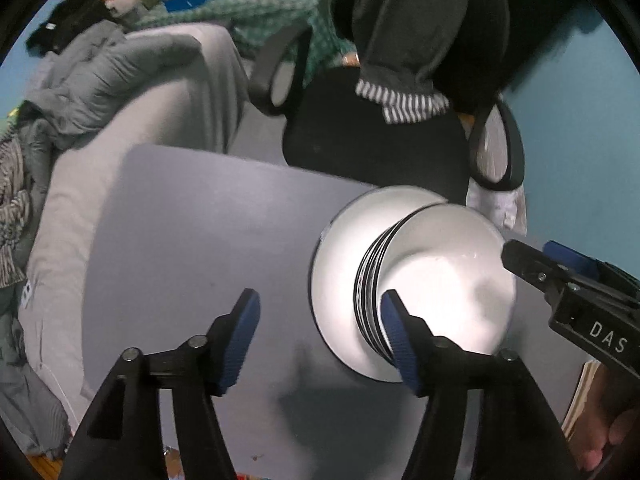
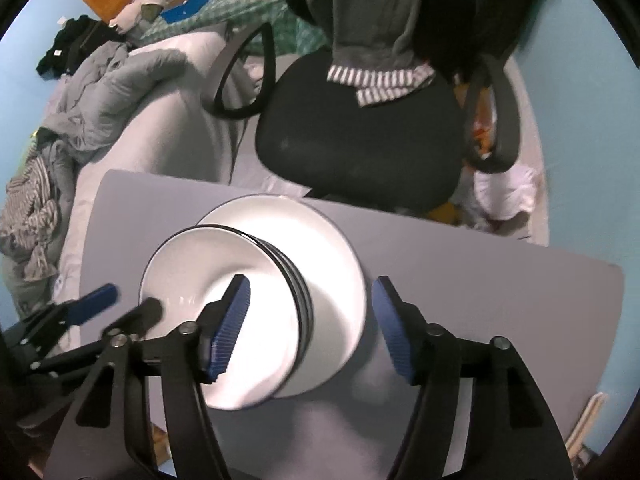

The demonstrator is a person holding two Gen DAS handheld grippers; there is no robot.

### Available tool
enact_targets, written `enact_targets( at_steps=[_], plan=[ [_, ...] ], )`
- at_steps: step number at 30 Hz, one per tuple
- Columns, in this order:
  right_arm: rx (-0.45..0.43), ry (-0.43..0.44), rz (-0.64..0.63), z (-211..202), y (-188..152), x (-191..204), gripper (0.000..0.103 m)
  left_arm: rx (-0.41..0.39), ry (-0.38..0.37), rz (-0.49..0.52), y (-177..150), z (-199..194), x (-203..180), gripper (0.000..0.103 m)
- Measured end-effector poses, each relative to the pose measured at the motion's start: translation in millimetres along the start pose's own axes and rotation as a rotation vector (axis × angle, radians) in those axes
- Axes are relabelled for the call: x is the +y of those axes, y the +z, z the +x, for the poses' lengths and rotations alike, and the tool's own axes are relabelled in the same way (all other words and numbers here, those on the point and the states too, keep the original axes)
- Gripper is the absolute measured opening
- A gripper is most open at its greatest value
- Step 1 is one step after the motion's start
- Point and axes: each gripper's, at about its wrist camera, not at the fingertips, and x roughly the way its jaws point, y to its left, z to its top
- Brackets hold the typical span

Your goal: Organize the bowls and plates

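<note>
Sitting on a grey desk (image 1: 192, 240) is a stack of white bowls (image 1: 444, 280) nested upright on a wider white plate (image 1: 340, 248), mouths facing up; being round, the stack has no long axis across the desk, only its upright one. The stack lies toward the desk edge nearest the black office chair (image 2: 360, 152).

The left tongs (image 1: 320, 336) stand with jaws apart and nothing between them, one blue pad beside the bowls' rim and the other over bare desk on the side away from the stack. The right tongs (image 2: 312, 324) are likewise apart and empty, one pad above the top bowl's hollow, the other beyond the plate's rim.

Only the left view shows fingers (image 1: 608, 436) of the person's hand at the lower corner and the white lettering on the other tool. Only the right view shows the desk's far corner and the whole chair seat, draped with a grey garment (image 2: 372, 12).
</note>
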Motion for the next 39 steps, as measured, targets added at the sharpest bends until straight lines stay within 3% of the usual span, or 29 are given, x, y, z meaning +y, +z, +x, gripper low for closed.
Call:
enact_targets(
  at_steps=[5, 14, 24, 39],
  plan=[
    [-0.104, -0.089, -0.078, -39.6, -9.2, 3.3, 0.072, -0.111, 0.014, -0.003, -8.5, -50.2, -0.2, 0.078],
    [-0.205, -0.104, -0.103, -105.6, -26.3, -0.6, 0.075, -0.189, -0.001, 0.052, -29.6, -110.1, -17.3, 0.081],
    [-0.275, -0.076, -0.091, -157.9, -46.6, 5.0, 0.075, -0.290, -0.071, 0.036, -43.7, -170.8, -21.9, 0.081],
    [-0.373, -0.046, -0.043, -212.3, -70.0, 7.9, 0.076, -0.418, -0.106, -0.012, -59.4, -223.7, -3.8, 0.087]
  ],
)
